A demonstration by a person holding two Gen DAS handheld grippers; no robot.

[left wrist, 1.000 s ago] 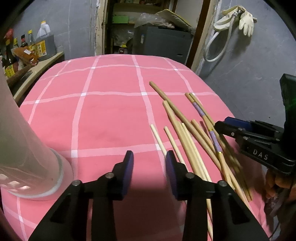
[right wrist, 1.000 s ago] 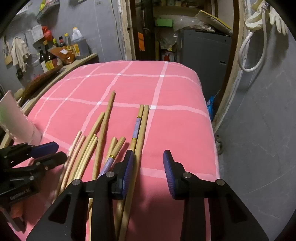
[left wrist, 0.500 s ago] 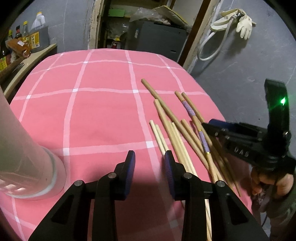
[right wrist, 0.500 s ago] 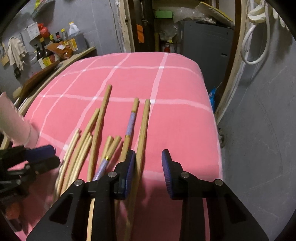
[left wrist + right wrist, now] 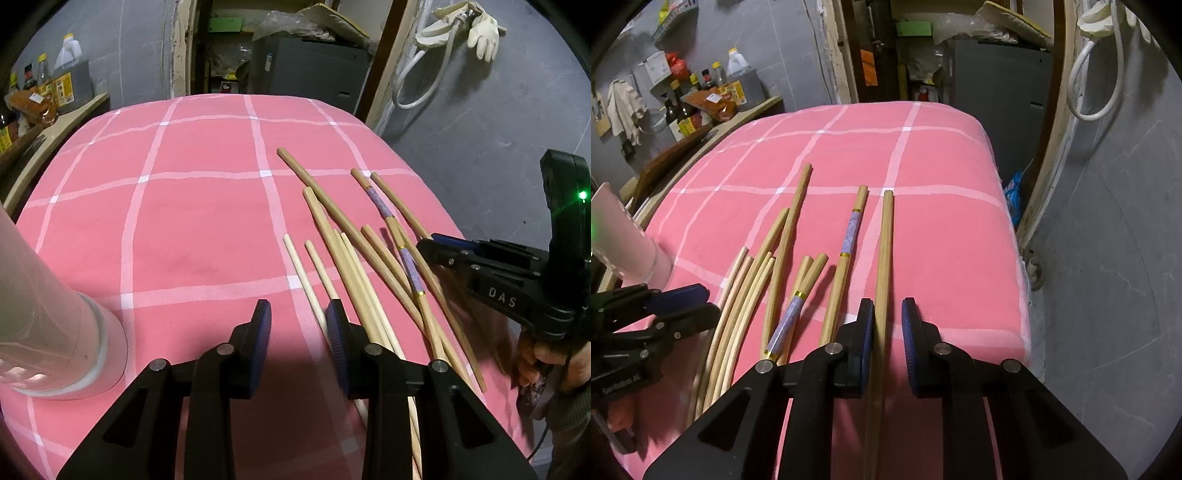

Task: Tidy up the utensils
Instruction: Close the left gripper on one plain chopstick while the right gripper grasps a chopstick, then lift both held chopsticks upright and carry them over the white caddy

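Several wooden chopsticks (image 5: 351,236) lie fanned out on a pink checked cloth (image 5: 184,221); two carry purple bands (image 5: 851,232). In the right wrist view my right gripper (image 5: 887,325) is closing around the rightmost plain chopstick (image 5: 885,251). That stick lies against the left pad, and a gap still shows at the right pad. My left gripper (image 5: 299,332) stands open low over the cloth with only cloth between its pads. A pale thin chopstick (image 5: 301,269) runs just under its right finger. Each gripper shows in the other's view: the right gripper (image 5: 430,245) and the left gripper (image 5: 705,302).
A tall pale translucent cup (image 5: 55,332) stands on the cloth at the near left, also seen as the cup (image 5: 628,240). A side shelf with bottles (image 5: 701,96) runs along the left. The cloth's right edge (image 5: 1015,258) drops to a grey floor.
The right jaws have narrowed and now straddle the rightmost plain chopstick, which earlier lay beside the left finger. The left gripper has barely moved.
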